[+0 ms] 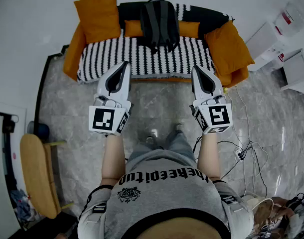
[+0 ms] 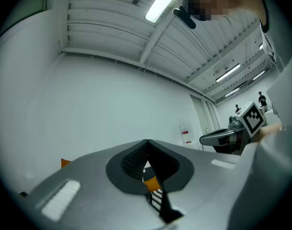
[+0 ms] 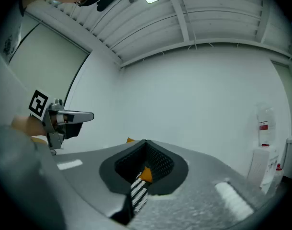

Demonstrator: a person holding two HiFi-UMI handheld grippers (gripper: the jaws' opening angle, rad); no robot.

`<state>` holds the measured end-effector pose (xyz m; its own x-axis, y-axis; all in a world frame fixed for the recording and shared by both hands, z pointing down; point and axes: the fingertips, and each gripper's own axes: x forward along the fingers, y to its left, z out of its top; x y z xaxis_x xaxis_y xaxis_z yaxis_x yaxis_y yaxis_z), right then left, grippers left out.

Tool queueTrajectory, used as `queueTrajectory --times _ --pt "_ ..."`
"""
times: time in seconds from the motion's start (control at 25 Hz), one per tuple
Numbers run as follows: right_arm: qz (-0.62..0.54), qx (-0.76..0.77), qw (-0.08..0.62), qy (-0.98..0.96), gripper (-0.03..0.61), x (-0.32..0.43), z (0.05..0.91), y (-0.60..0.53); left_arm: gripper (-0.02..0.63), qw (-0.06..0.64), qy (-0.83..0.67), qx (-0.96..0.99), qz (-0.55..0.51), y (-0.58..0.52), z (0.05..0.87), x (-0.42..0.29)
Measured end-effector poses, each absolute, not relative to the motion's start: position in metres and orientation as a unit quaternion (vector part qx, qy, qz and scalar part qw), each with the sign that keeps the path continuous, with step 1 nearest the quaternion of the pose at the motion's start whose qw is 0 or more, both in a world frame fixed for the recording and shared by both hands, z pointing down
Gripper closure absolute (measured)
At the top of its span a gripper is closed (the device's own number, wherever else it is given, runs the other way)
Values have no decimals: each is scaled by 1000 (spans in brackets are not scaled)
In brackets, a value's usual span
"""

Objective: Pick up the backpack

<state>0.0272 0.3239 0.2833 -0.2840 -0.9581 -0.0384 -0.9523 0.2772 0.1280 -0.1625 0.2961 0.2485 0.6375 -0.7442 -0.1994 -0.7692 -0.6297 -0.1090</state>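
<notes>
A dark grey backpack (image 1: 159, 20) stands upright against the back of a sofa (image 1: 142, 59) covered in black and white stripes, between orange cushions. Both grippers hover over the floor in front of the sofa, pointing toward it, well short of the backpack. My left gripper (image 1: 125, 64) is shut with nothing in it, jaws meeting at the tip (image 2: 147, 143). My right gripper (image 1: 196, 69) is likewise shut and holds nothing (image 3: 145, 143). Only slivers of striped cover and orange cushion show through the jaw gaps in the two gripper views.
A wooden chair (image 1: 38, 176) stands at the left. White boxes and shelves (image 1: 284, 49) stand at the right. Cables (image 1: 241, 153) trail over the marble floor by my right side, with a bag (image 1: 286, 218) at the lower right.
</notes>
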Motion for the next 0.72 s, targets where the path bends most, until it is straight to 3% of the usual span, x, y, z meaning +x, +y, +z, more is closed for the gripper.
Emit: queueTrajectory --times 0.72 --pt "-64 598 2 -799 577 7 279 316 604 91 420 -900 71 290 251 -187"
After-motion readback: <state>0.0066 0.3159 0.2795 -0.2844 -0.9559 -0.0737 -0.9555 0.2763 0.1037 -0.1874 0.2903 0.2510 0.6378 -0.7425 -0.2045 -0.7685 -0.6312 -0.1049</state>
